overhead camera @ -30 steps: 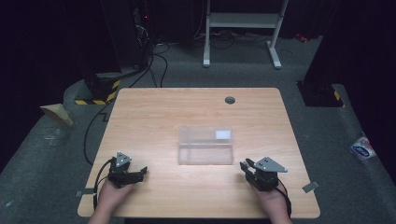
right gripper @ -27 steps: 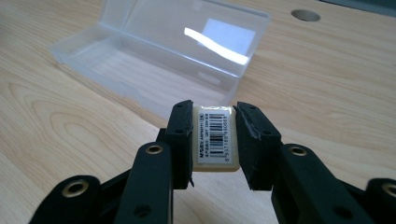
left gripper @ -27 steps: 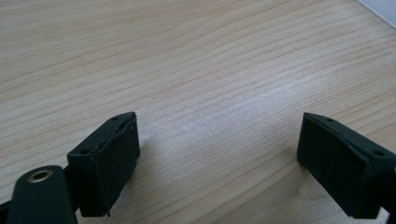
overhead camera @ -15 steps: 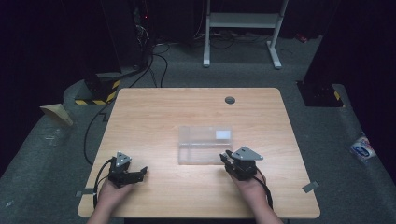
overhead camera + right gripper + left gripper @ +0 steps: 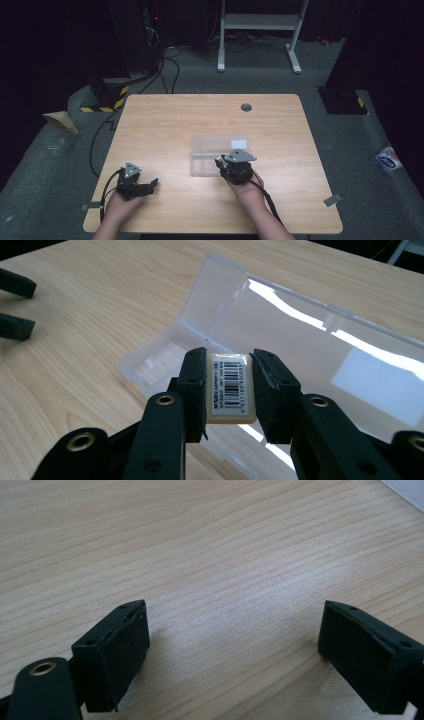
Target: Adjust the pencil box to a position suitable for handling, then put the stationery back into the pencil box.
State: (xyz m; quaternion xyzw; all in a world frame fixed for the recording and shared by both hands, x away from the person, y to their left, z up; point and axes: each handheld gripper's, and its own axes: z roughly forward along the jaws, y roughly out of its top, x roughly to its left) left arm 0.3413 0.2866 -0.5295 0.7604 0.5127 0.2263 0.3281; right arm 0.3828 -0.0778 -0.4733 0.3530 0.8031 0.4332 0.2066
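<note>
Light wood-grain table [image 5: 165,120]: round grommet hole [image 5: 246,107] toward 1 o'clock; open clear plastic case [image 5: 212,155] lying just past centre toward 5 o'clock

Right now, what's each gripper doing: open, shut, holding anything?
Left gripper: open, nothing between its jaws.
Right gripper: shut on a small barcode-labelled block, by the open clear plastic box.
</note>
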